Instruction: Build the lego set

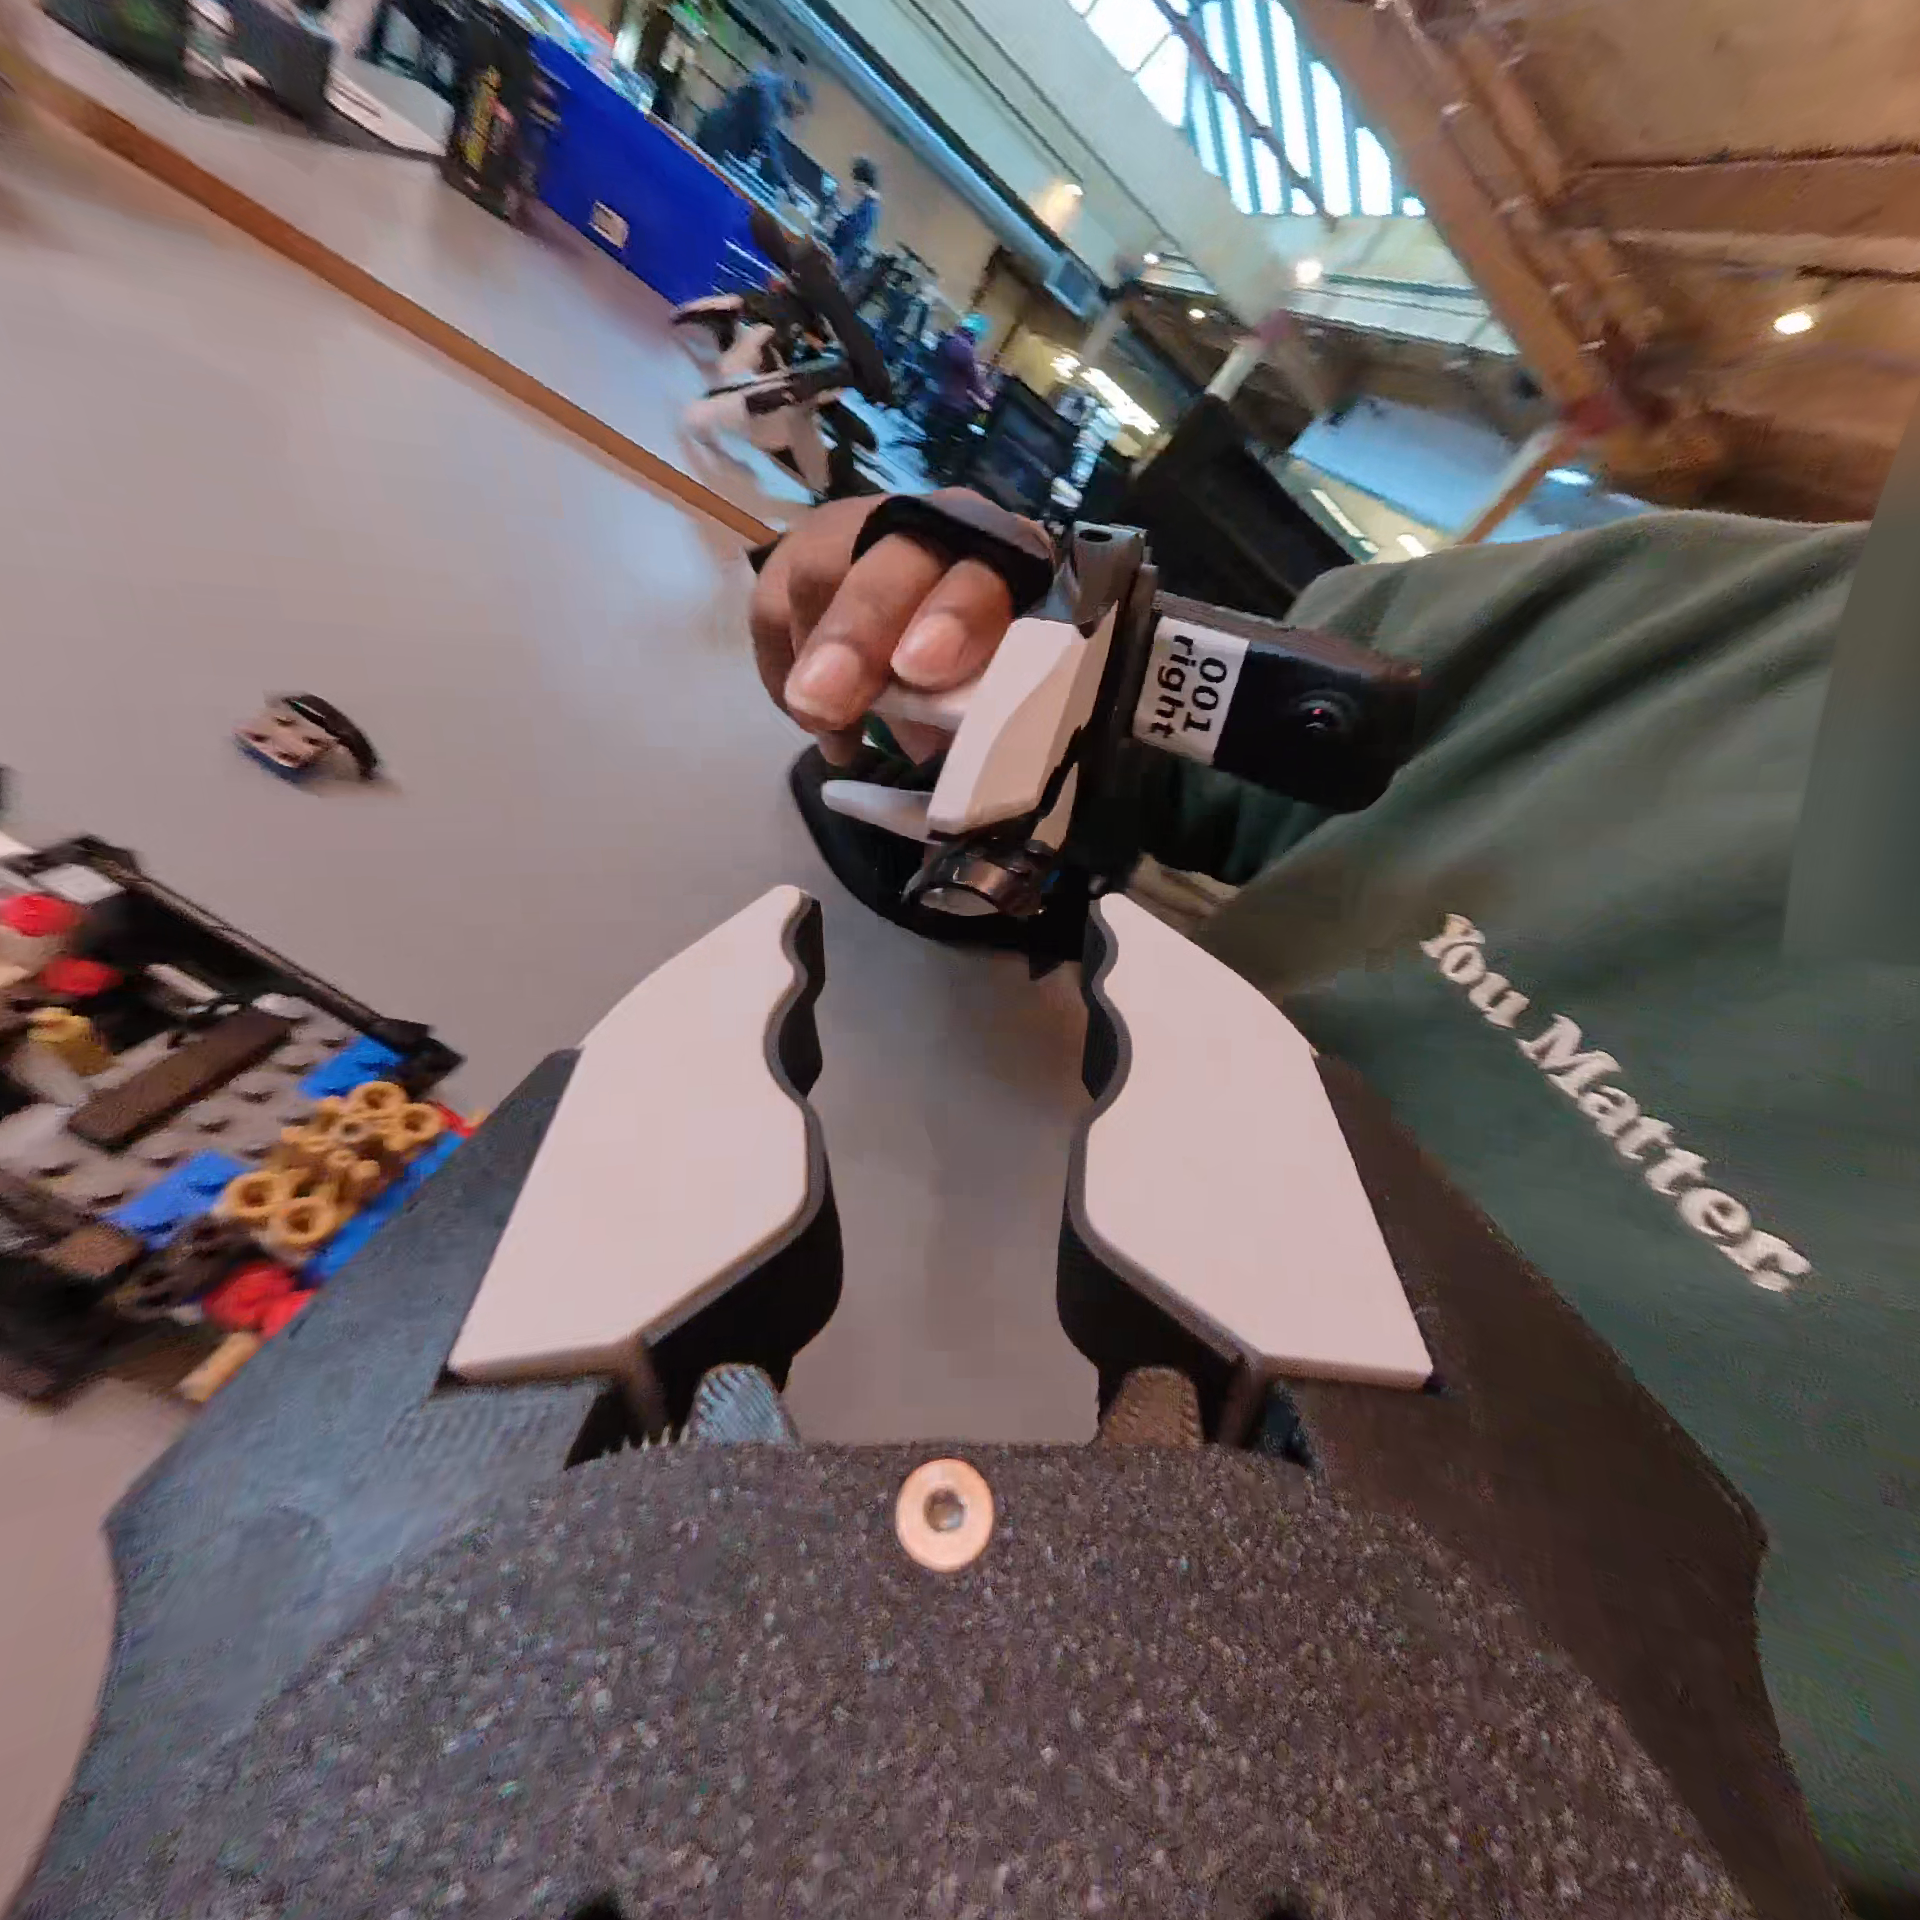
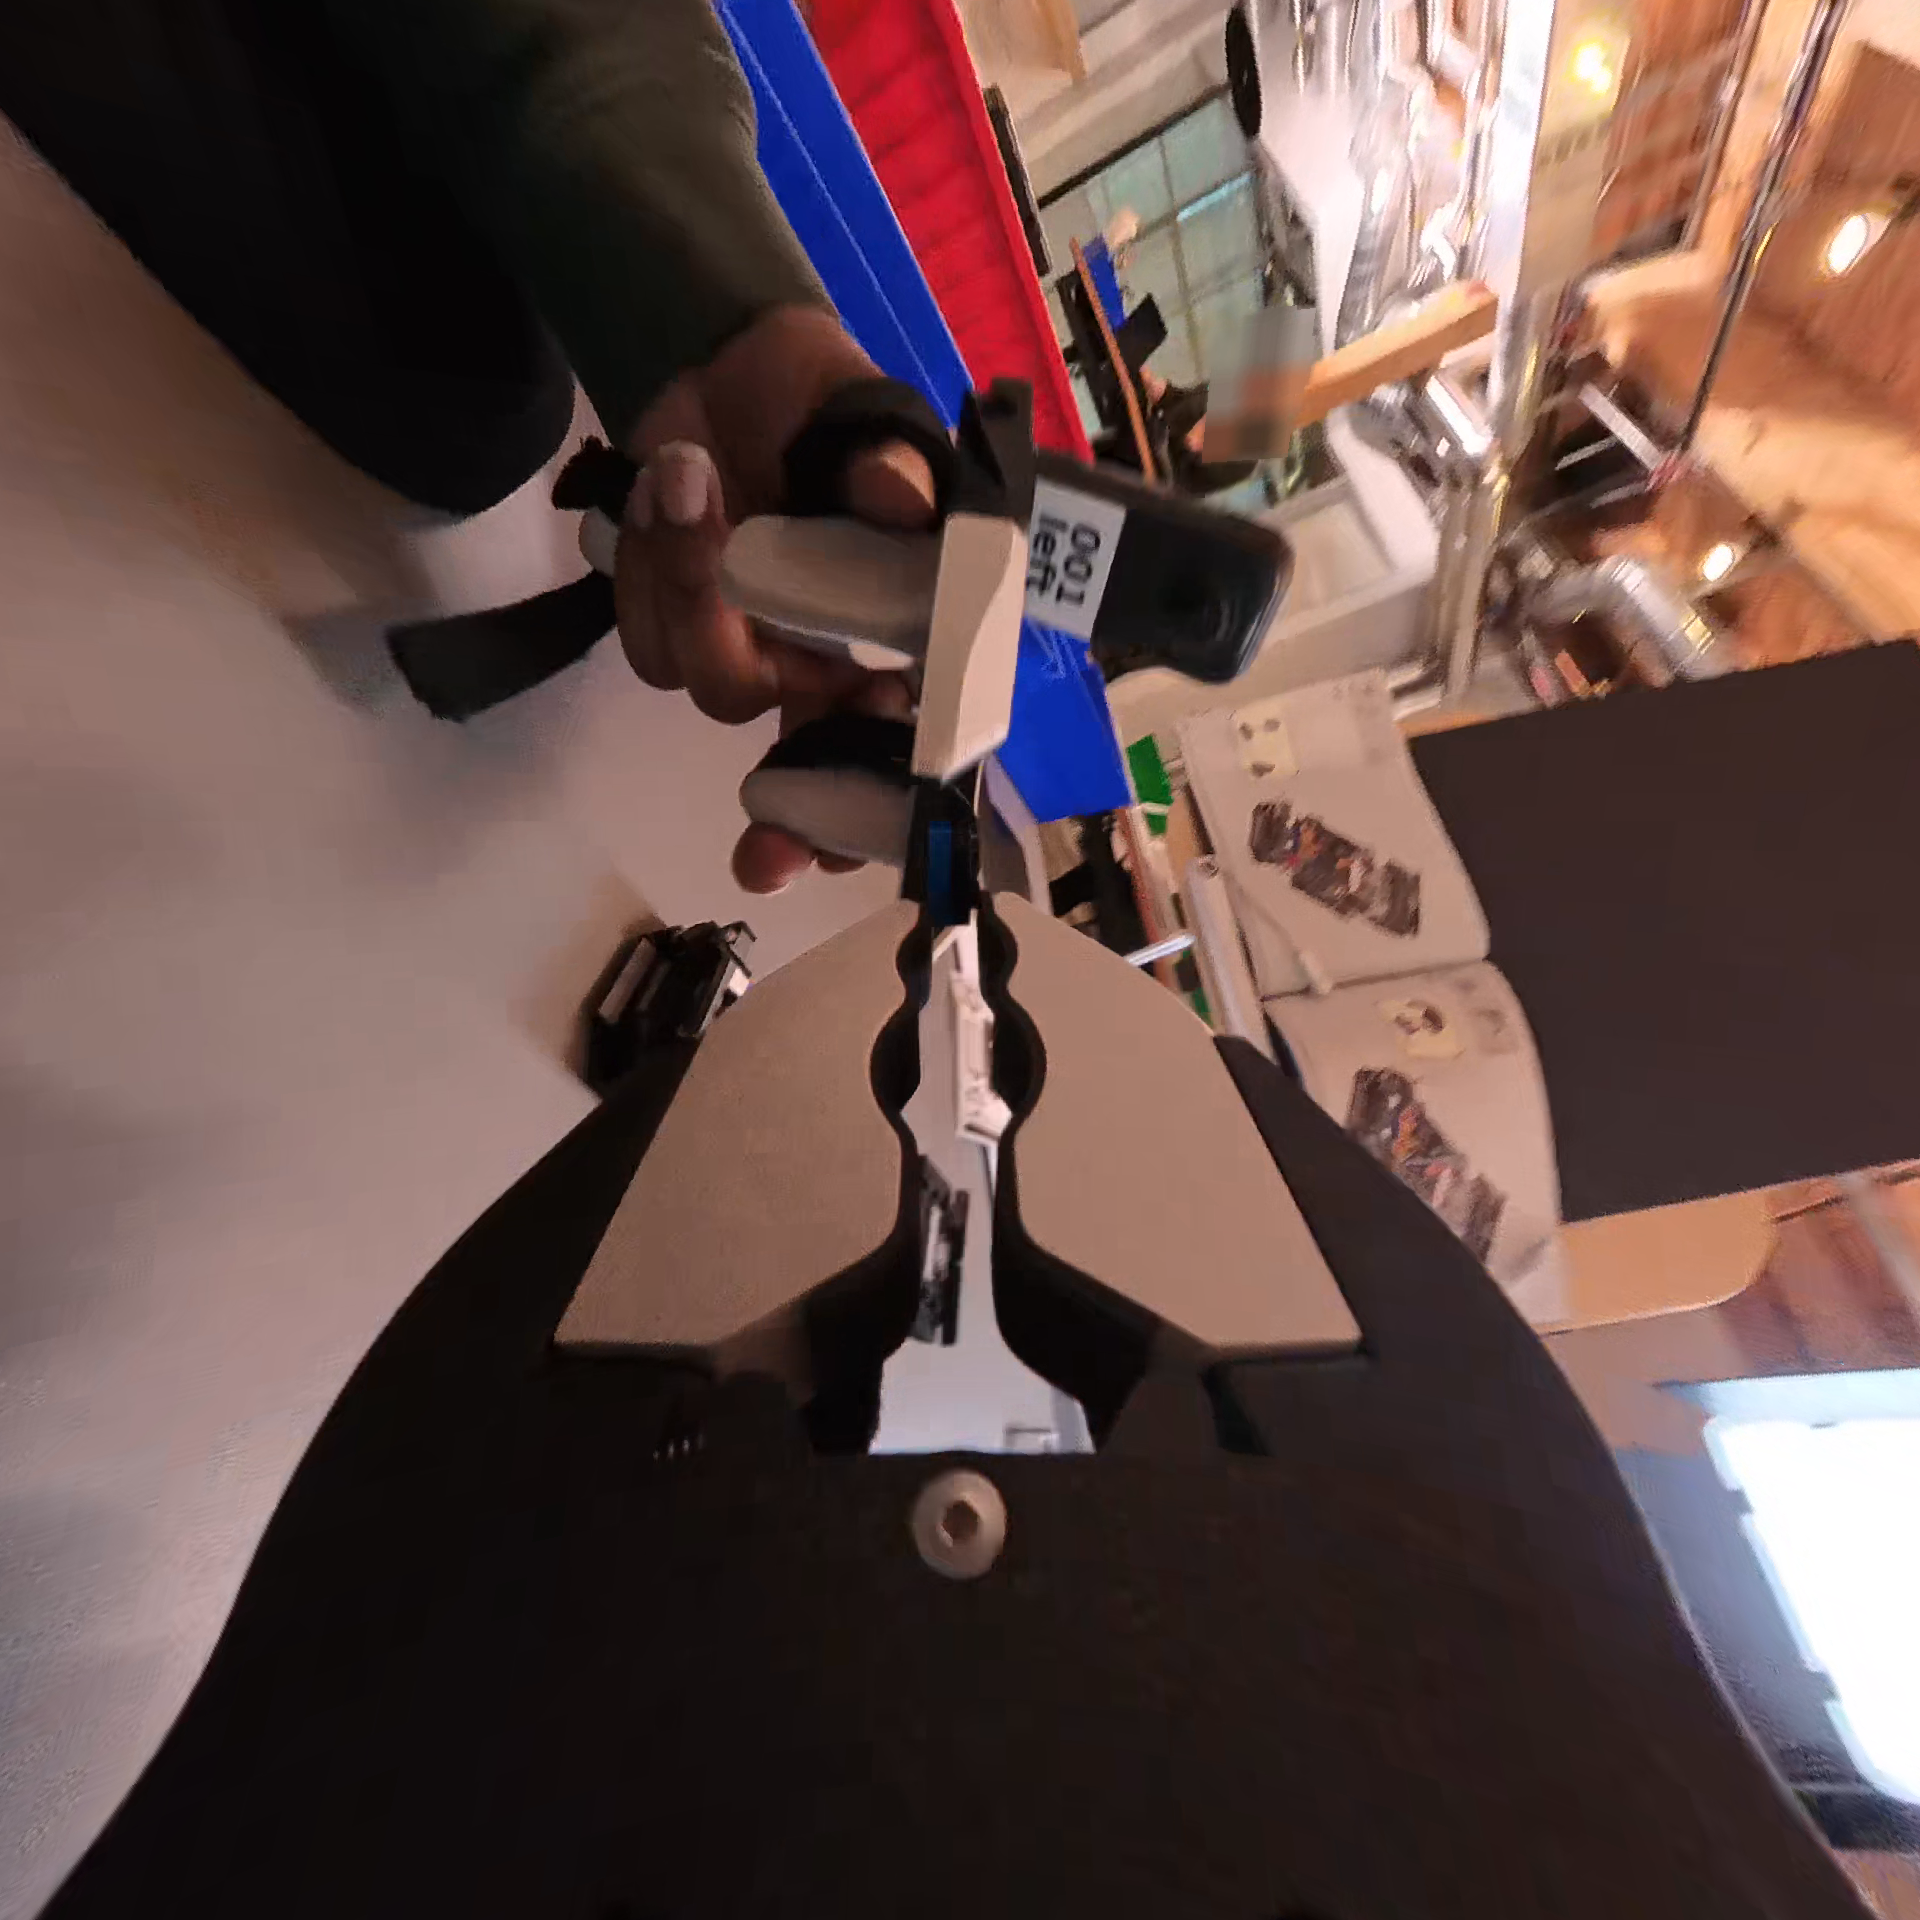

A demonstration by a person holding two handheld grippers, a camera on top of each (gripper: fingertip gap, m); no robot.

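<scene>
Behind the pale grey table (image 1: 312, 499) is a large hall with blue counters. On the table's left lies a black tray (image 1: 281, 977) of lego pieces: blue, red, tan. The left gripper (image 1: 951, 935) is wide apart and empty. The right gripper (image 2: 951, 935) is nearly closed, perhaps on a thin black-and-white piece (image 2: 971, 1049). Both tools carry a white printed label; a green sleeve (image 1: 1558, 935) has white lettering.

Tray of lego pieces (image 1: 156, 1122): cut off by the left edge, blurred, individual bricks indistinct. Small blue-and-black assembly (image 1: 301, 736) on the counter (image 1: 312, 520): motion-blurred, shape unclear. Right tongs (image 2: 951, 935): contents largely hidden between the fingers, unidentifiable. Instruction booklet (image 2: 1351, 935): smeared.
</scene>
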